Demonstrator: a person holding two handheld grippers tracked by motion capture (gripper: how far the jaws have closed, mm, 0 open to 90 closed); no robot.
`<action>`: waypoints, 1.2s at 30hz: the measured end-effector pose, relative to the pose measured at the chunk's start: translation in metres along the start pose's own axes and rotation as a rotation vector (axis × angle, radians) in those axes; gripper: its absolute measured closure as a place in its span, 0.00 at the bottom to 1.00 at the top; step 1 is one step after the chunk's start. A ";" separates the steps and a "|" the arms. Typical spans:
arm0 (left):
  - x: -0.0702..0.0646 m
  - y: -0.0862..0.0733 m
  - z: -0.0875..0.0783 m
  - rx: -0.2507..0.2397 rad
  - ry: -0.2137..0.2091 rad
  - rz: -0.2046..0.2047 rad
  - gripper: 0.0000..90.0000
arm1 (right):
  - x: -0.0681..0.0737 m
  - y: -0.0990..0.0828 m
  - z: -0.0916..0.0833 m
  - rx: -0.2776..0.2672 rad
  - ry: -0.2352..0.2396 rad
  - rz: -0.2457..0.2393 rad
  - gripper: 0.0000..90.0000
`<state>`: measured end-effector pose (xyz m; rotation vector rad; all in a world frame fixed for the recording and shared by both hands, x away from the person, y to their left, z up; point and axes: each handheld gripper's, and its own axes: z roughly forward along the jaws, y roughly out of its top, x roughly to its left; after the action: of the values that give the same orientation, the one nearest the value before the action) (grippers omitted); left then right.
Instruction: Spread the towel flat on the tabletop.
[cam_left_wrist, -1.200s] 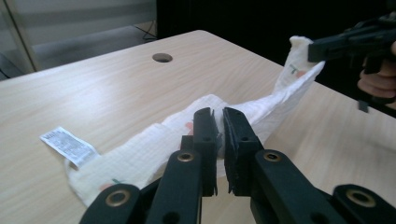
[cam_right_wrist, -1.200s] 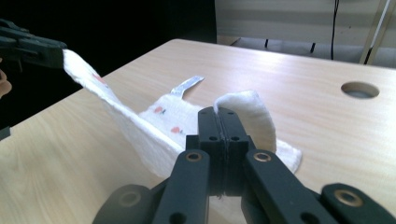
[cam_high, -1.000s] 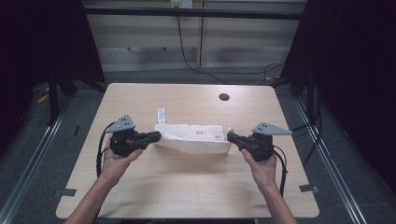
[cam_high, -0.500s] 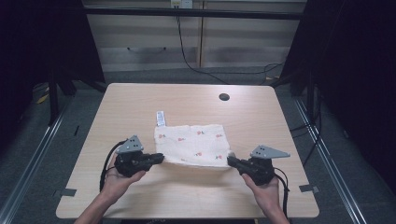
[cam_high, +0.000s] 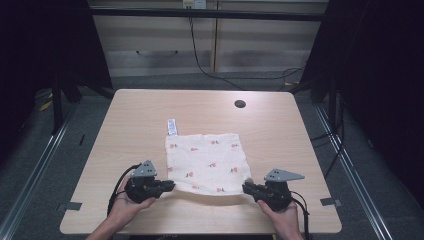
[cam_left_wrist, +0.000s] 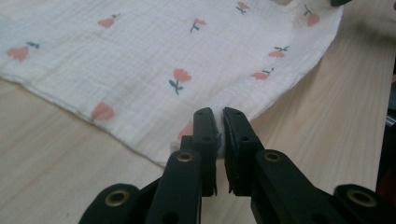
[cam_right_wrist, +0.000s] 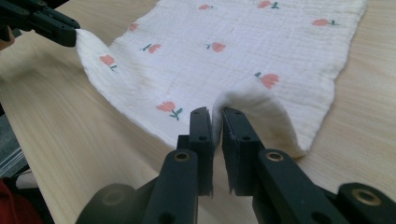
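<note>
A white cloth with small red flowers lies spread flat on the wooden table. My left gripper is shut on its near left corner; in the left gripper view the jaws pinch the cloth's edge. My right gripper holds the near right corner. Its jaws have just been opening slightly, and a raised fold of the cloth still sits pressed between them. The left gripper also appears far off in the right gripper view, holding its lifted corner.
A small white label sticks out from the cloth's far left corner. A dark round hole sits in the table near its far edge. Both hands rest close to the table's front edge. Dark floor and metal rails surround the table.
Both hands have come down and toward the table's front edge. The cloth, held stretched above the table before, now lies flat on it.
</note>
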<state>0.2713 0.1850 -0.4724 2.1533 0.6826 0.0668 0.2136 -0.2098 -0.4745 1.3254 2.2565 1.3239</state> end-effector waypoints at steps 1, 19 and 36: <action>-0.001 -0.002 -0.001 0.002 0.002 0.004 0.93 | 0.000 0.000 -0.001 -0.002 -0.001 0.000 0.90; 0.004 -0.004 -0.013 -0.045 -0.026 -0.043 0.76 | -0.021 0.009 -0.012 -0.066 -0.033 0.008 0.82; 0.057 0.026 0.024 -0.019 0.075 -0.113 0.77 | -0.059 0.046 0.068 0.077 0.023 -0.065 0.82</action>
<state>0.3383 0.1830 -0.4785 2.0987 0.8421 0.0938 0.3132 -0.2063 -0.4918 1.2550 2.3673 1.2496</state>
